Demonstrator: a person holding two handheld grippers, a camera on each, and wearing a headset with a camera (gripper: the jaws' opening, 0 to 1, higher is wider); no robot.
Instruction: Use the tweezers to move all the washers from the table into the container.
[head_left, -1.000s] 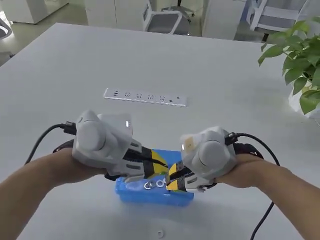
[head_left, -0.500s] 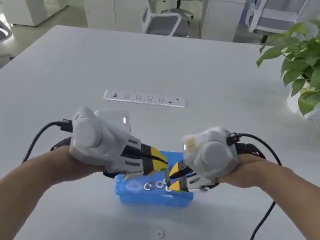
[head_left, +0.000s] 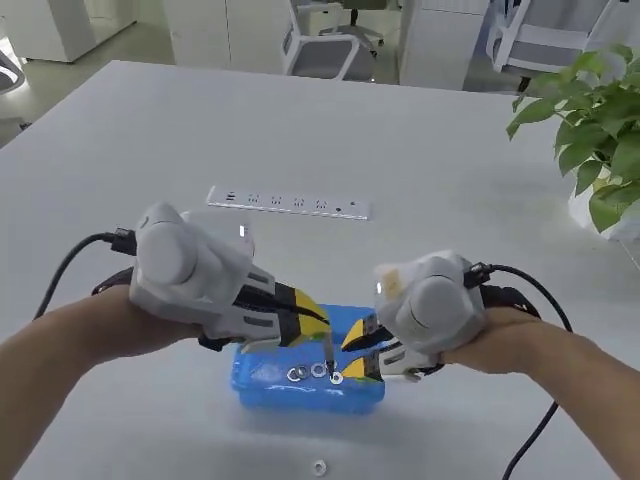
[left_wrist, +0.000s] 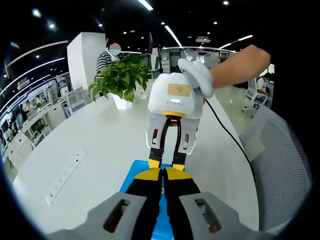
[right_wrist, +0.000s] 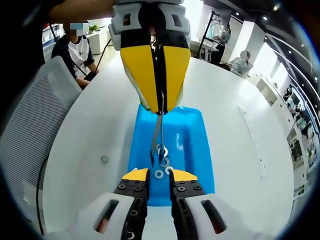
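White counter (head_left: 450, 200), sorting lot.
Loose steel washer (head_left: 319, 467) at six o'clock of blue plastic container (right_wrist: 192, 140); three ring washers (right_wrist: 164, 161) inside; left claw (right_wrist: 161, 109) clamps thin metal tweezers (right_wrist: 156, 132), tips among them; right claw (right_wrist: 159, 172) narrowly parted.

We see a pale grey table (head_left: 450, 200). On it lie a white power strip (head_left: 288, 203), a blue container (head_left: 300, 390) and, nearer us, one loose washer (head_left: 319, 467).
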